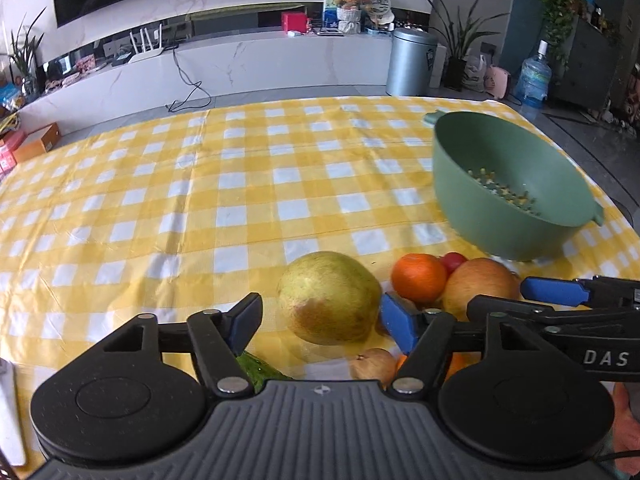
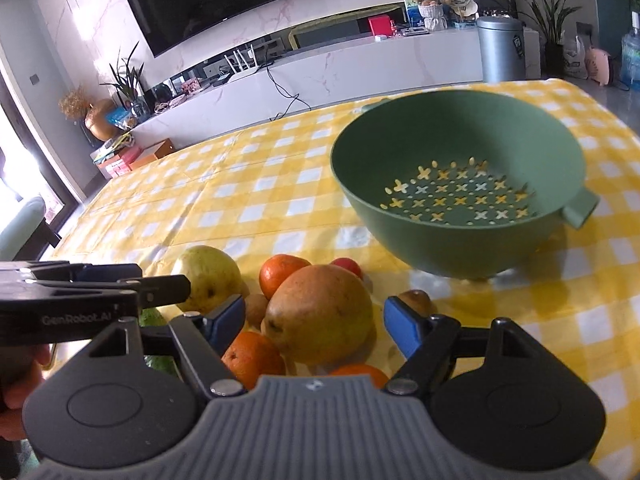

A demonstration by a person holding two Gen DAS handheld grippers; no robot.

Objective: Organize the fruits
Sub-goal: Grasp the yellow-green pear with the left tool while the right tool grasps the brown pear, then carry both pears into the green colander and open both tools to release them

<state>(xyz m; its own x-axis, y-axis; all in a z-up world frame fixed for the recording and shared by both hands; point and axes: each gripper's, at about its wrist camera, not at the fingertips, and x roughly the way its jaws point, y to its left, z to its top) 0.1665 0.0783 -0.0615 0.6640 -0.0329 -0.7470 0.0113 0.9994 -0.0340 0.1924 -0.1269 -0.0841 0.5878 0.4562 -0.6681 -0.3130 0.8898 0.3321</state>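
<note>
A pile of fruit lies on the yellow checked table. In the left wrist view my left gripper (image 1: 320, 322) is open around a green-yellow pear (image 1: 328, 298), jaws on each side, not closed. Beside it are an orange (image 1: 418, 277), a small red fruit (image 1: 453, 261) and a yellow-red mango (image 1: 478, 286). In the right wrist view my right gripper (image 2: 314, 322) is open around the mango (image 2: 320, 314), with oranges (image 2: 280, 274) and the pear (image 2: 208, 276) nearby. The empty green colander (image 2: 460, 184) stands behind the pile and also shows in the left wrist view (image 1: 508, 184).
A cucumber (image 1: 260, 368) and a small brown fruit (image 1: 374, 362) lie near the left gripper. A kiwi-like fruit (image 2: 416, 300) sits by the right finger. The left gripper's body (image 2: 80, 300) crosses the right view's left side. A white utensil (image 1: 10, 412) lies at the left.
</note>
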